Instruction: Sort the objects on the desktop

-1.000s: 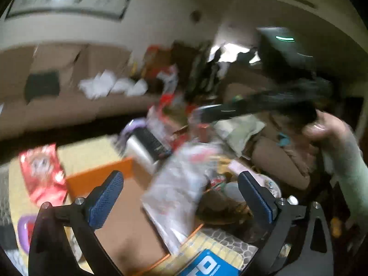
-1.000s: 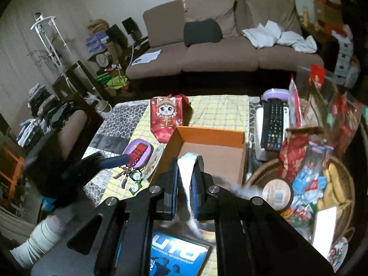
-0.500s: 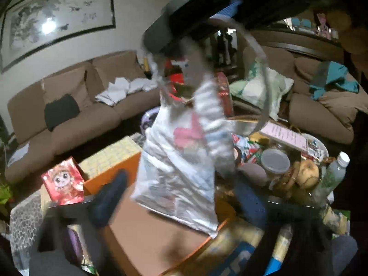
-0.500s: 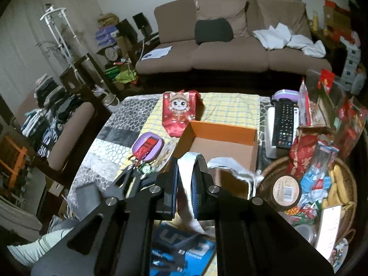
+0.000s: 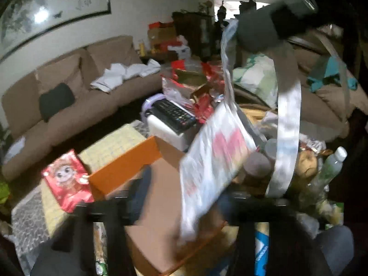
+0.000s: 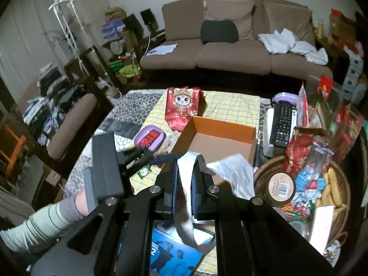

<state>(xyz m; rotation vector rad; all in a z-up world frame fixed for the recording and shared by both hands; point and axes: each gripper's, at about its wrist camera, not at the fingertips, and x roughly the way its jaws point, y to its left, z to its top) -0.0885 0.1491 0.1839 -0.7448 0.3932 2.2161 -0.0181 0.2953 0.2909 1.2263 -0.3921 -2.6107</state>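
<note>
Dangling by its handle strap, the white plastic bag hangs from the right gripper, whose jaws are pinched tight on the strap; pinching only that thin loop lets the bag's body swing free, so it can be lowered rather than shoved. From the right tool the bag's crumpled body lies just ahead and slightly right, over the near edge of the orange cardboard box, open side up, which I take to be the place meant for it. The left gripper is too blurred for me to tell whether it is open; it sits low, beside the box with the bag swinging just in front, perhaps ready to steady it. Beyond the box lie a red cat-print pouch and a black remote control, with a wicker basket of snacks to the right.
</note>
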